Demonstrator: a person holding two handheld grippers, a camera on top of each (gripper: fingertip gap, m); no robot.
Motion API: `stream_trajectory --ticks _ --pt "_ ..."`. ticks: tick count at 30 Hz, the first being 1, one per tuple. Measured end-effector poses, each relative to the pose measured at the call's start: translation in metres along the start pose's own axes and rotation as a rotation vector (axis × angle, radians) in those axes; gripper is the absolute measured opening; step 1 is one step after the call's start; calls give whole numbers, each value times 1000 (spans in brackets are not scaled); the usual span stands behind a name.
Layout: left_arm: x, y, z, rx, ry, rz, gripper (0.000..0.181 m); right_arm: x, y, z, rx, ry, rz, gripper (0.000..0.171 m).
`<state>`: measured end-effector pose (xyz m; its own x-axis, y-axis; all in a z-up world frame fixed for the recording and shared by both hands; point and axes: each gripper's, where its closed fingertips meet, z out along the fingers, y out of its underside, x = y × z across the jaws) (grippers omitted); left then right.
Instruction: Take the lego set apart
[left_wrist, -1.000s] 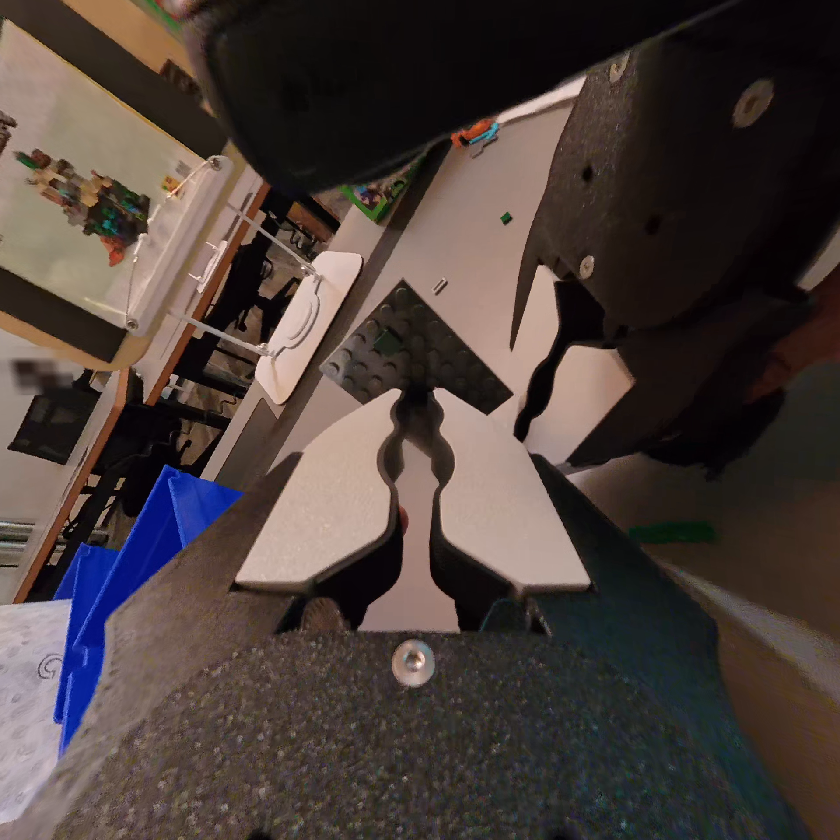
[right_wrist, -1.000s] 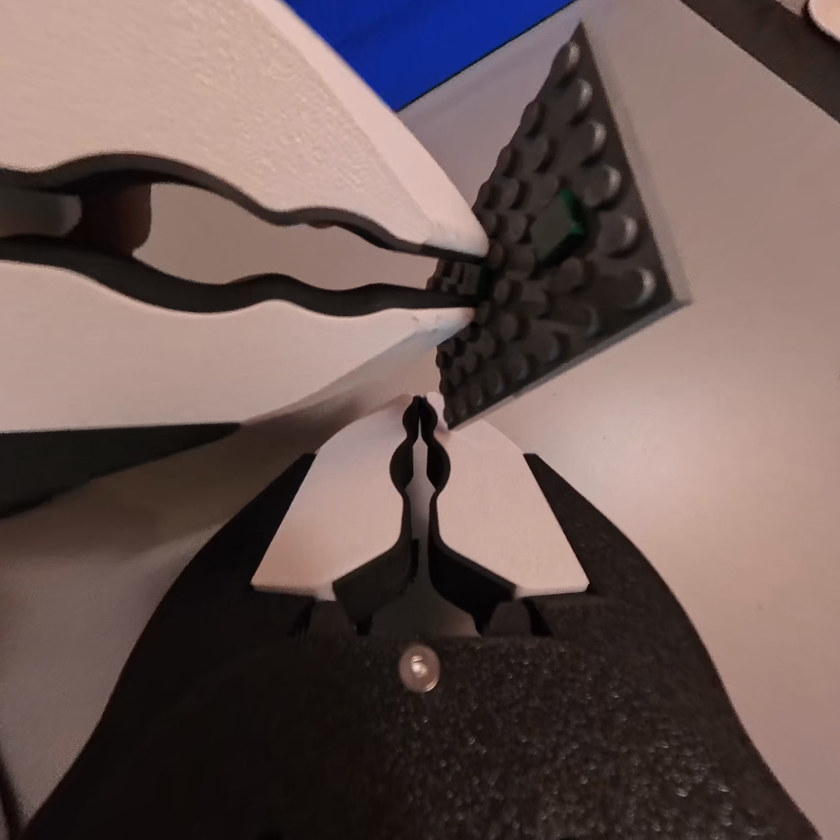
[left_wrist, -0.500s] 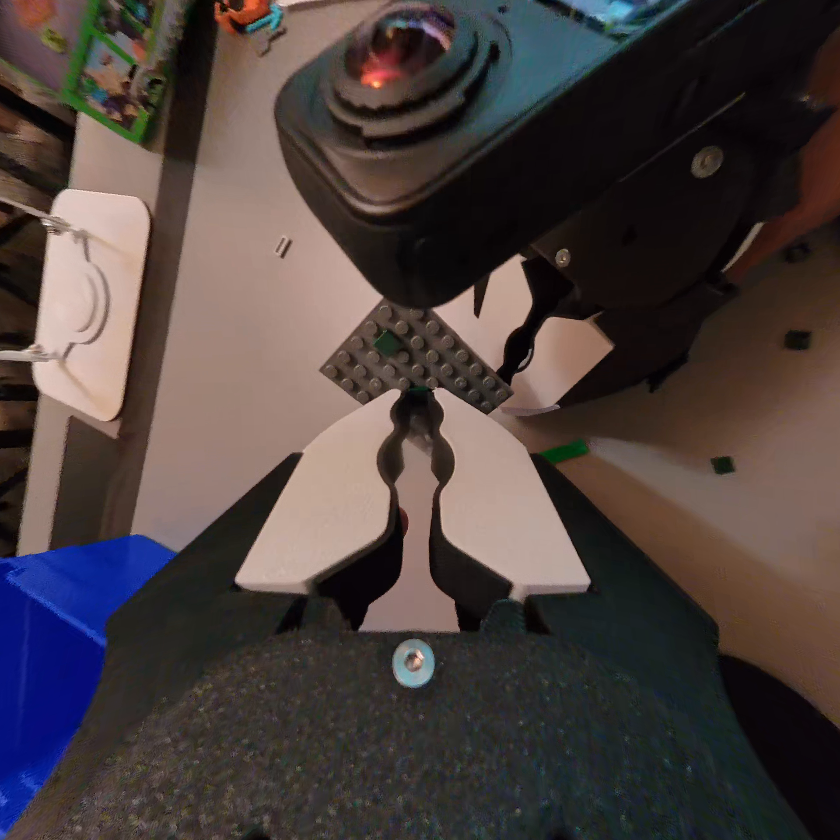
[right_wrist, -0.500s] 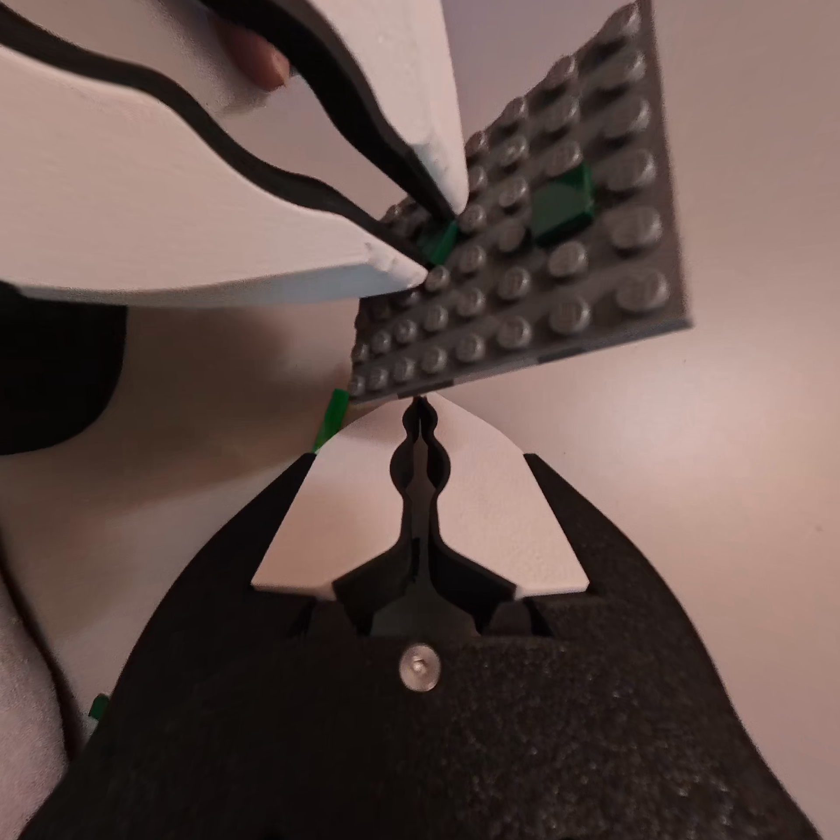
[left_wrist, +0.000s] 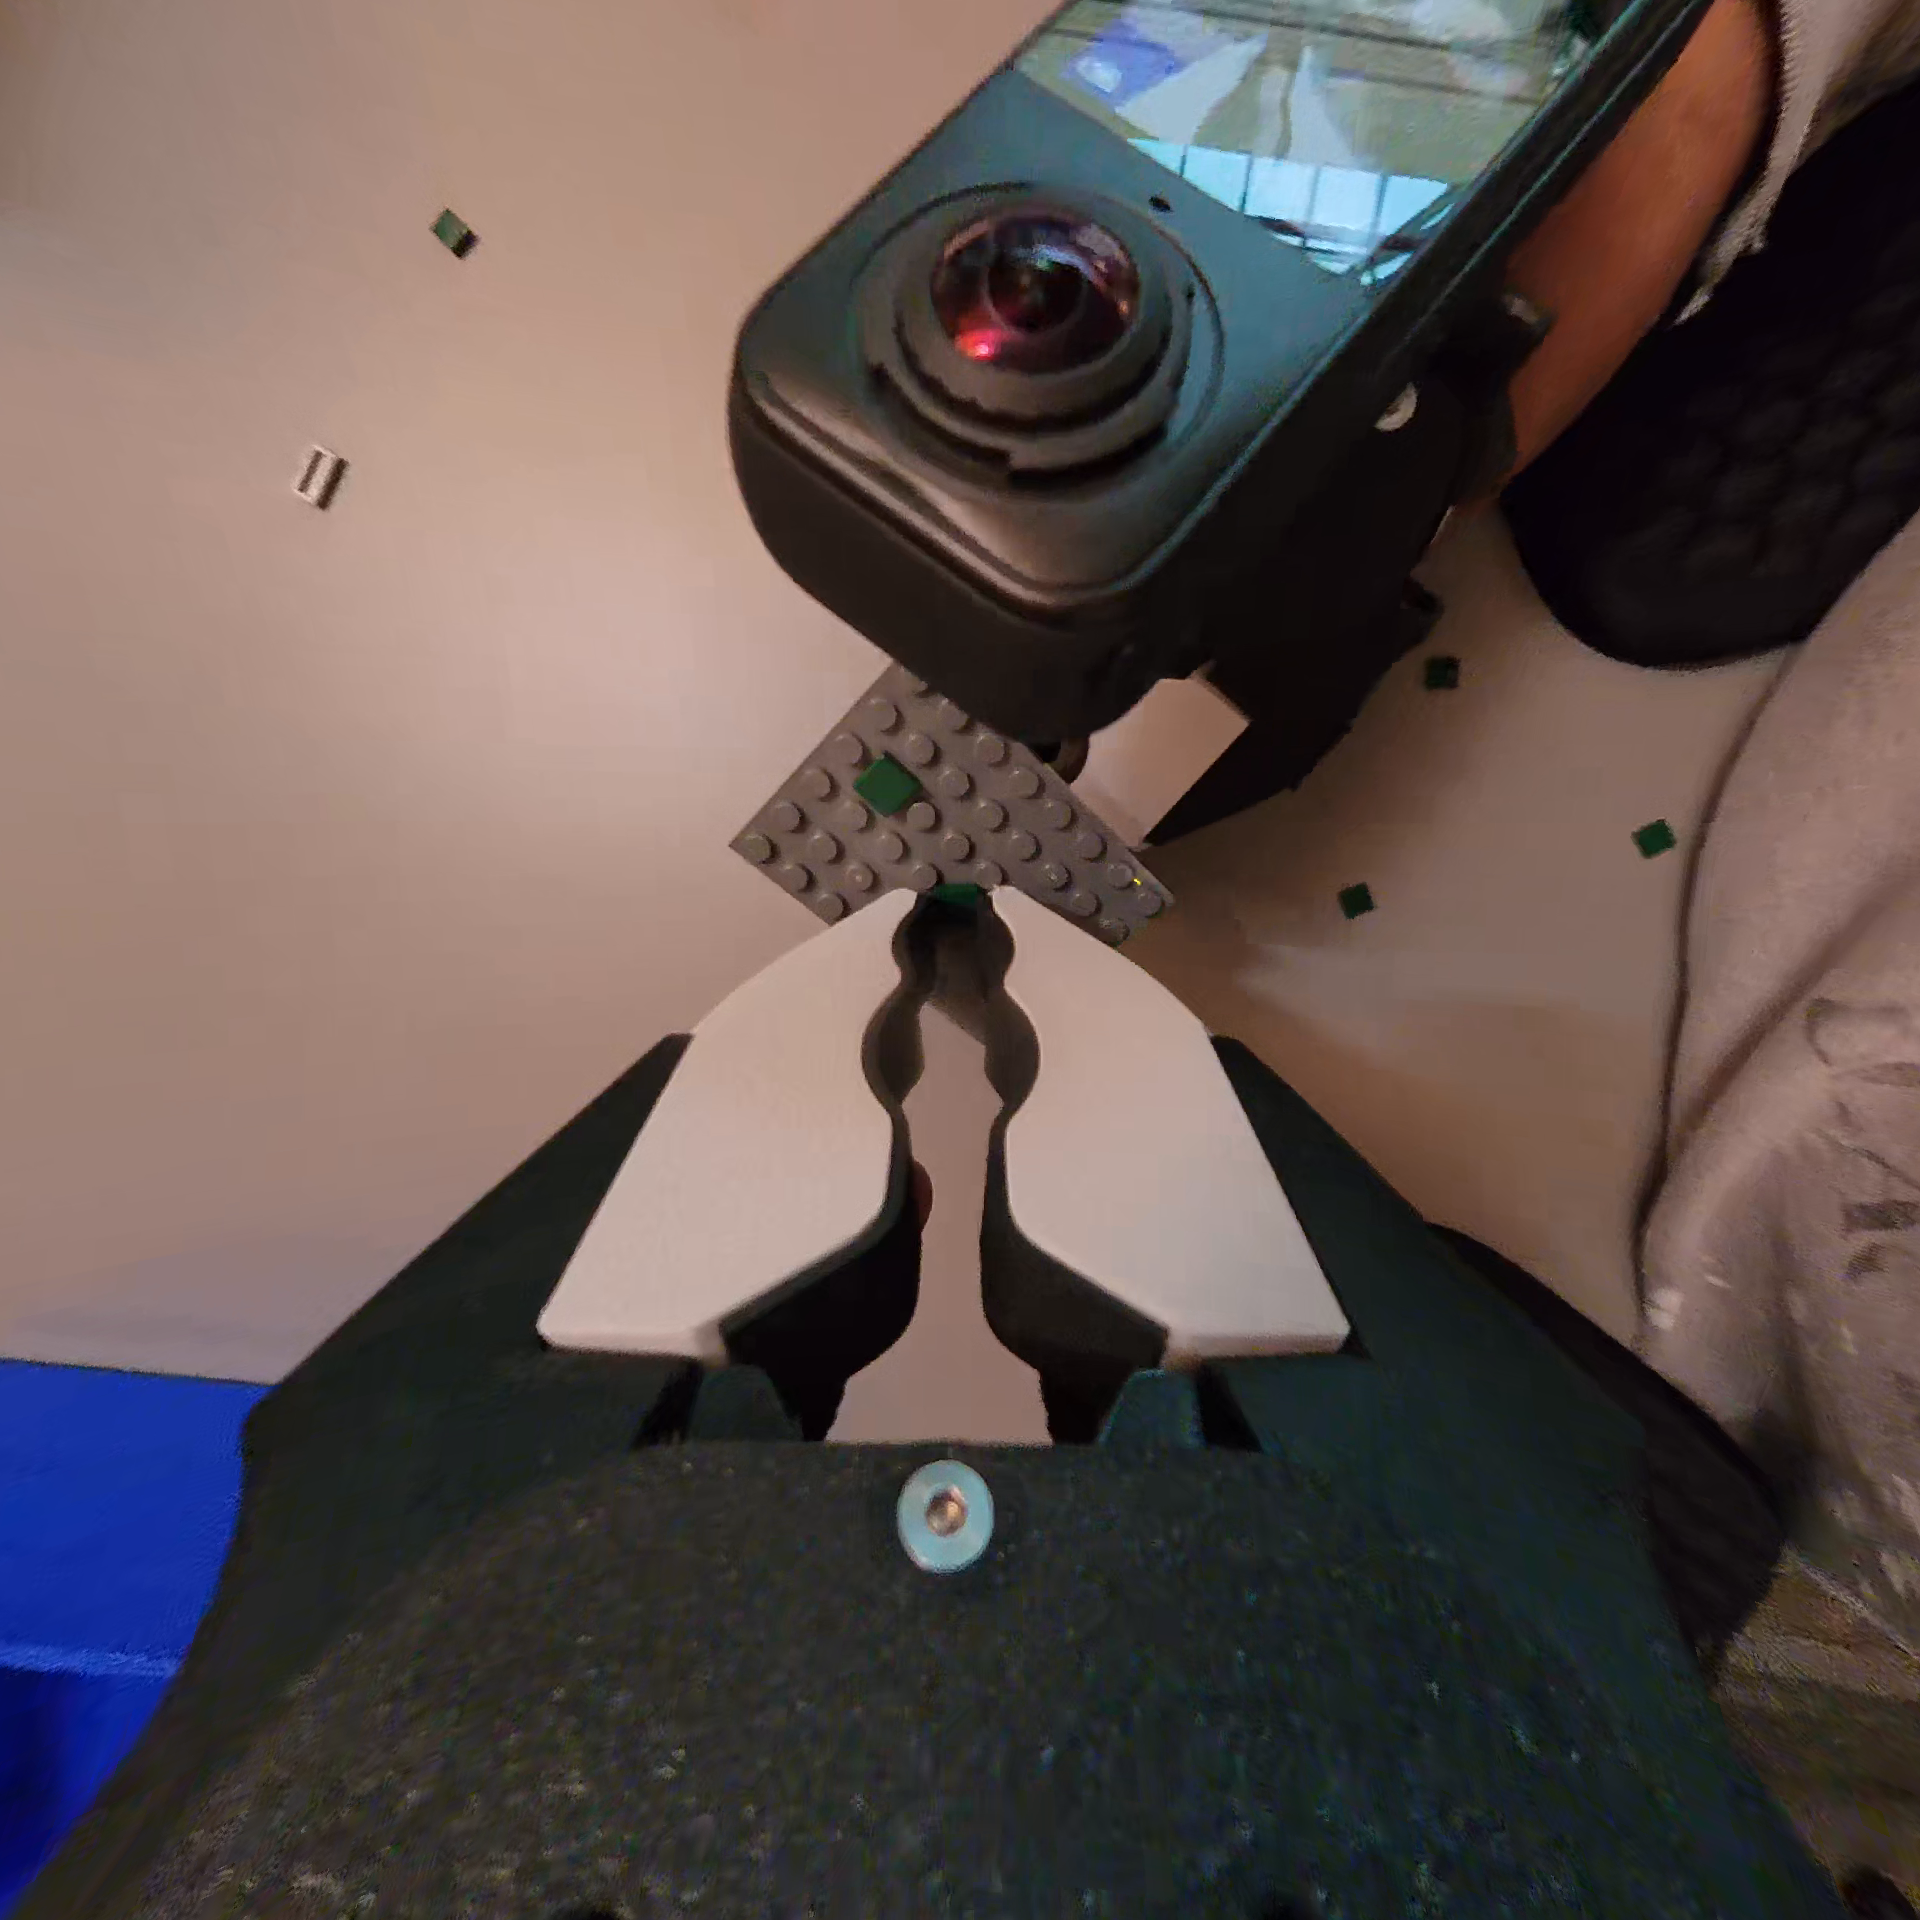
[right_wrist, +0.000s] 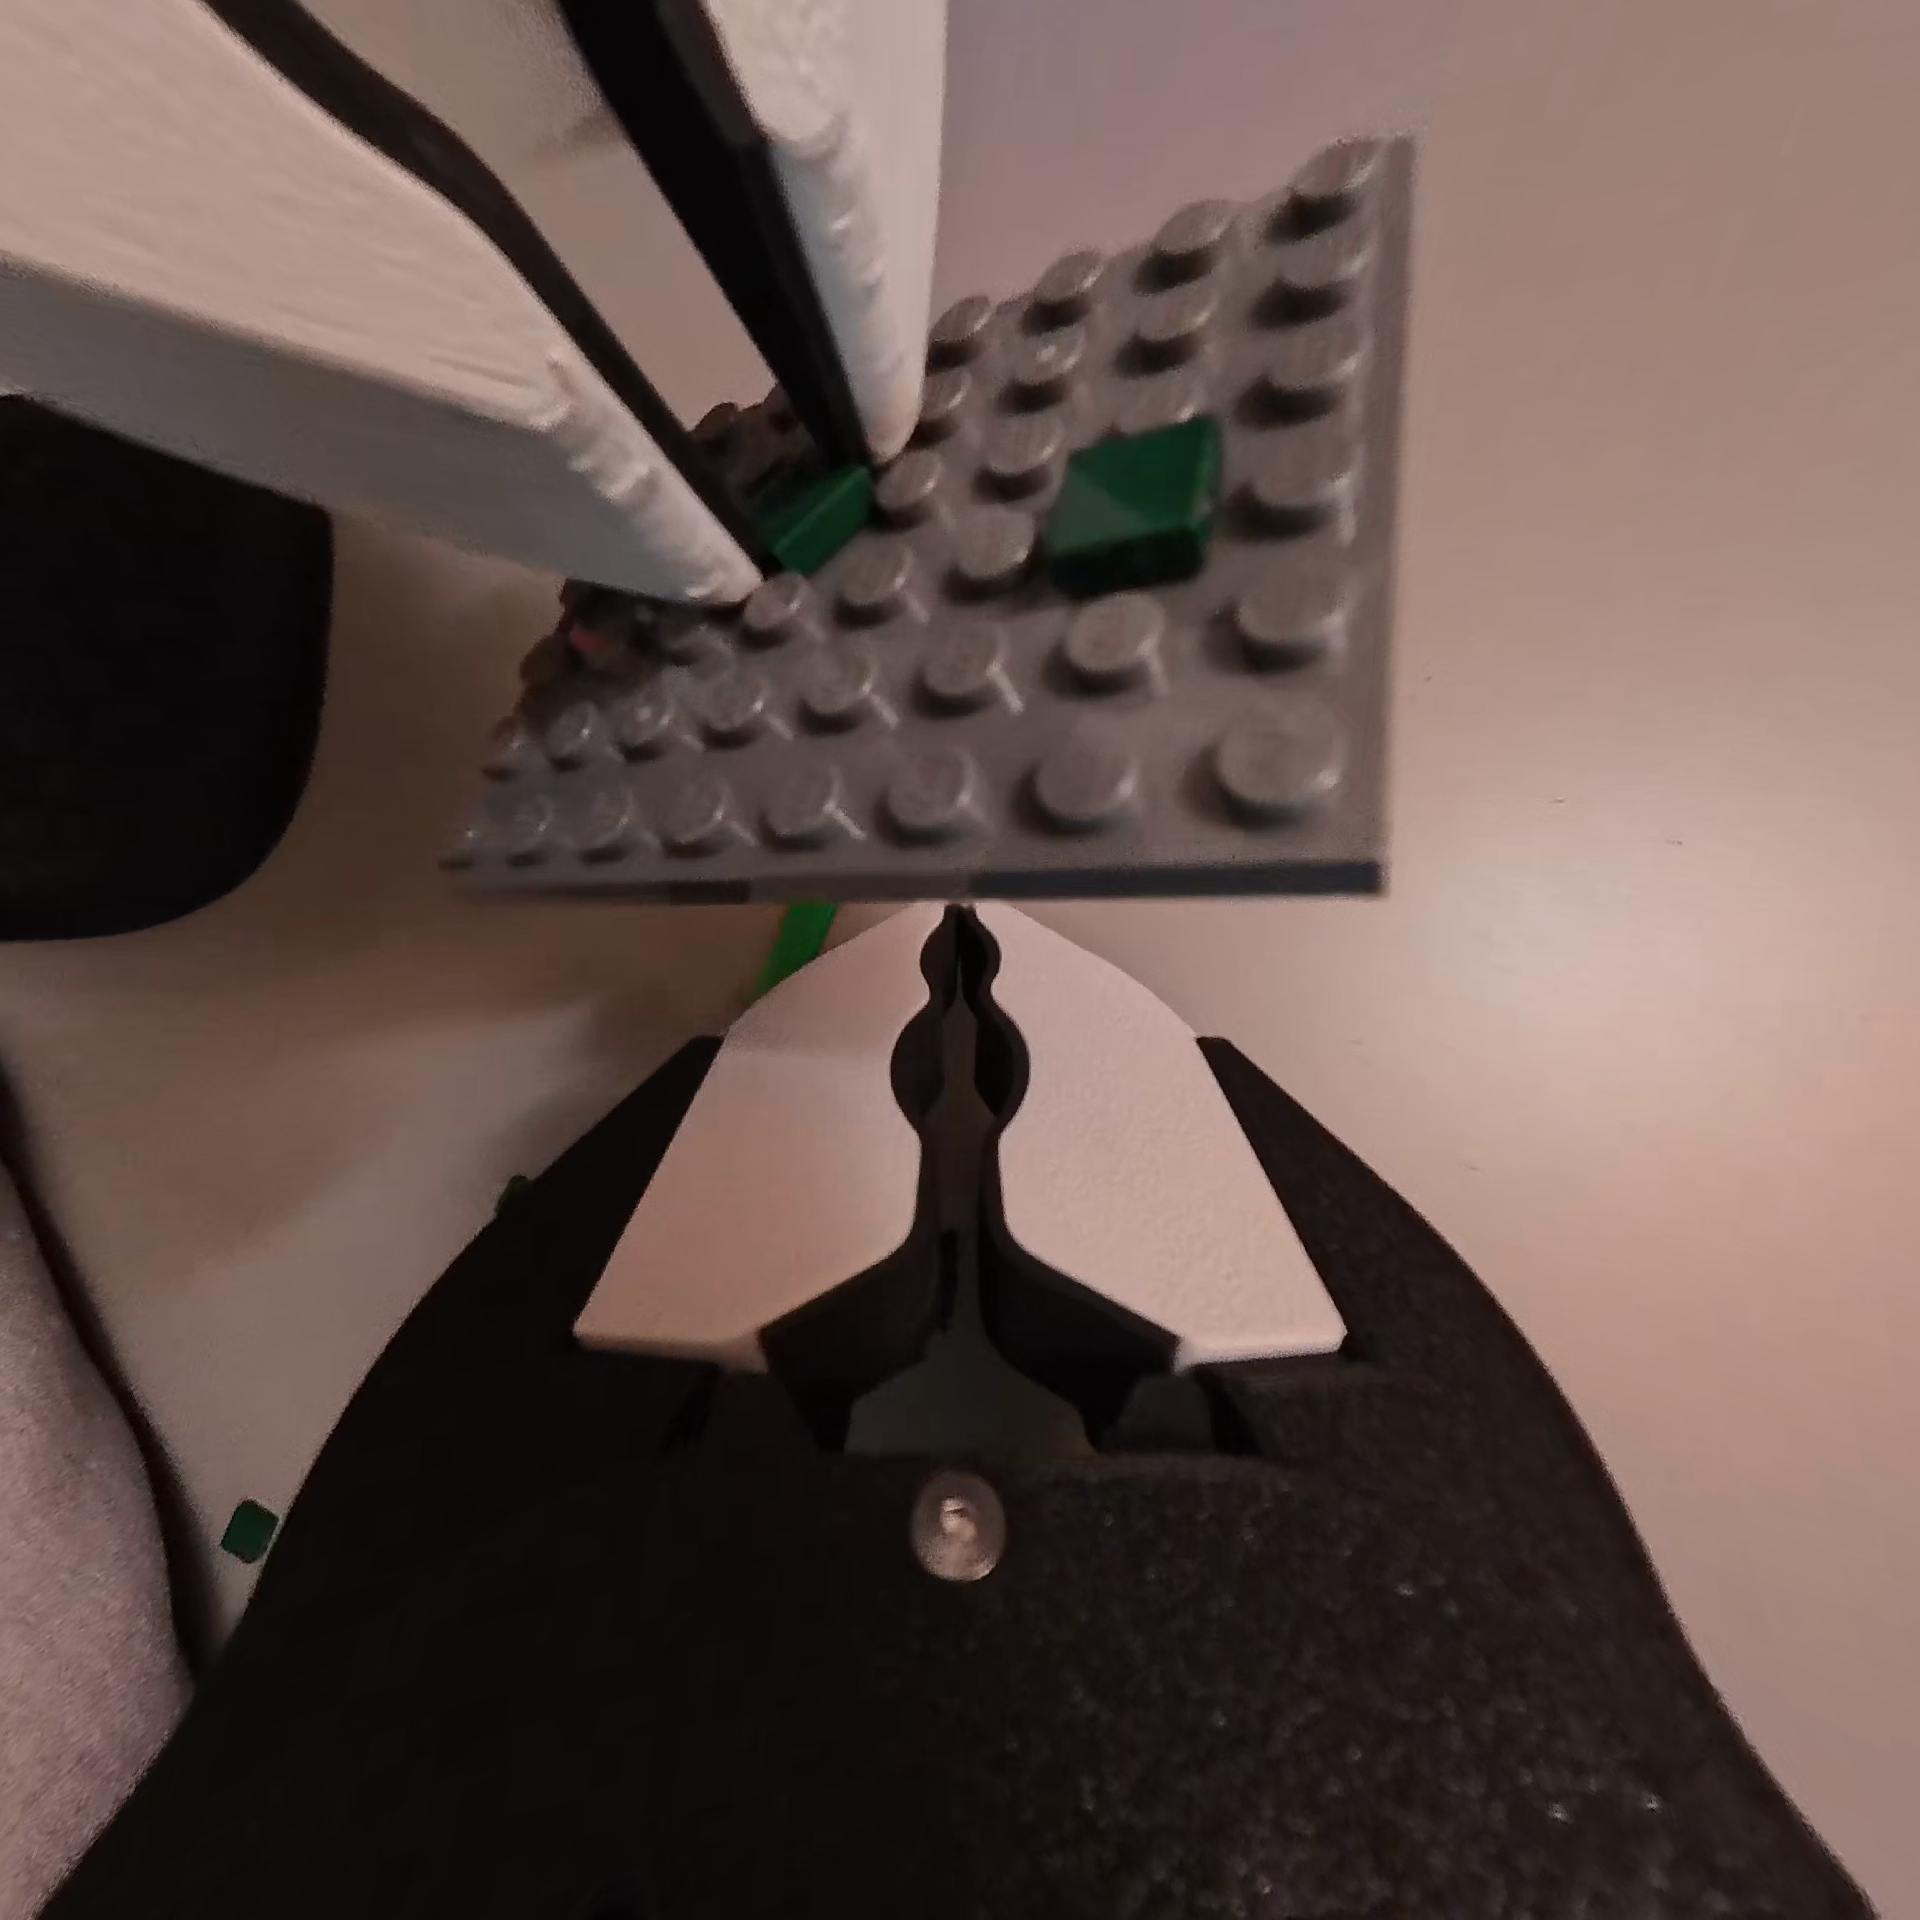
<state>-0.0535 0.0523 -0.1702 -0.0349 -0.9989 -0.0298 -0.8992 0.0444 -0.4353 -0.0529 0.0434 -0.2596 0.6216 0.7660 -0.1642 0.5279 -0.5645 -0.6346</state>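
1. At the far left of the left wrist view, a blue bin (left_wrist: 94, 1507) showed only as a corner; its contents were hidden, so you cannot say what it held.
2. Loose on the desk (left_wrist: 416, 831) lay a small white piece (left_wrist: 318, 477) and a dark green tile (left_wrist: 454, 233), well apart from the work.
3. The grey studded plate (left_wrist: 935, 821) sat at centre, seemingly raised off the desk, with one green tile (left_wrist: 886, 783) seated on its studs.
4. Your left gripper (left_wrist: 954, 900) was narrowed onto a second green tile (right_wrist: 816, 516) near the plate's edge, its fingertips (right_wrist: 665, 540) flanking that piece; a firm grasp looks likely but is not certain.
5. Your right gripper (right_wrist: 961, 920) was clenched, tips together at the plate's near edge, apparently pinching it to steady it.
6. The step in hand appears to be prying off the second tile. The next move probably calls for a lift or twist away from the studs while the plate is held still.
7. To the right, more green tiles (left_wrist: 1355, 900) lay scattered on the desk beside a person's sleeve (left_wrist: 1766, 1039).
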Motion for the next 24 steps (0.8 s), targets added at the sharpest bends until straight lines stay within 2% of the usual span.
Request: stream_trajectory --ticks 6,12,24 --pt "3 5 -2 -24 69 -54 8 -5 2 1 -25 -12 -25 0" --pt "-3 9 2 -63 66 -149 8 -6 3 3 -55 0 -62 0" --pt "11 9 -4 -141 151 -118 7 -7 2 1 -52 0 -167 0"
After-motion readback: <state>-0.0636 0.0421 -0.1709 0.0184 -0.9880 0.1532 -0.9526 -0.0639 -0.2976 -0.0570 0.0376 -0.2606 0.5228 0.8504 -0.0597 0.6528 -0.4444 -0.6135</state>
